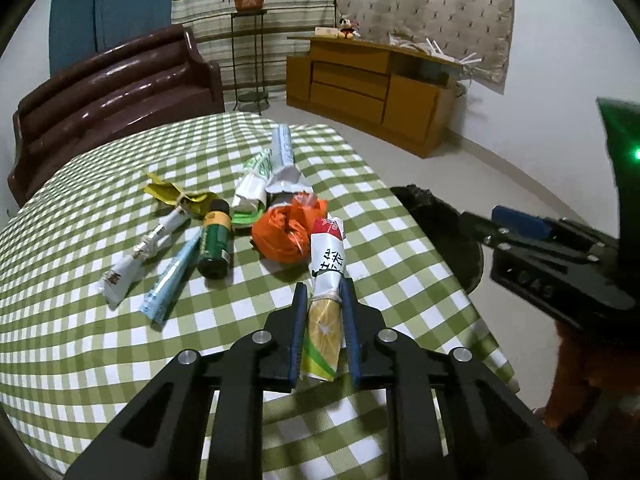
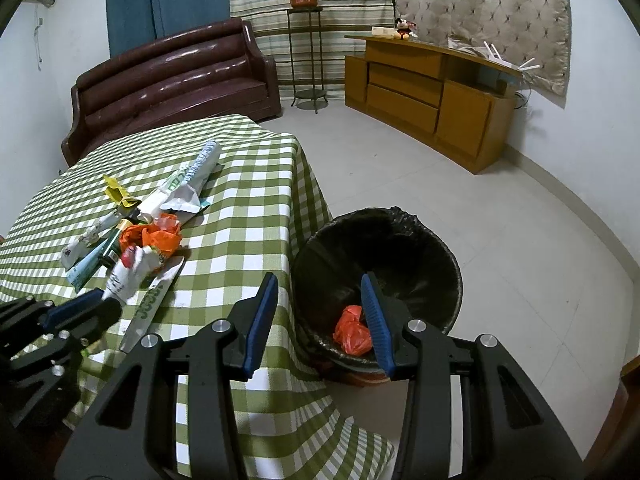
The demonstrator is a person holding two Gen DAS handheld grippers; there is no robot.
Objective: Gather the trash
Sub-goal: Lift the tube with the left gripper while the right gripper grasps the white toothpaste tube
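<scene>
Fingers of left gripper pinching rolled wrapper — low centre of frame, on checked tablecloth.
Right gripper spread, empty — over black bin, lower right.

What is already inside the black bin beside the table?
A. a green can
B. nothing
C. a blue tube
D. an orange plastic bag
D: the right wrist view shows an orange bag lying at the bottom of the bin.
</scene>
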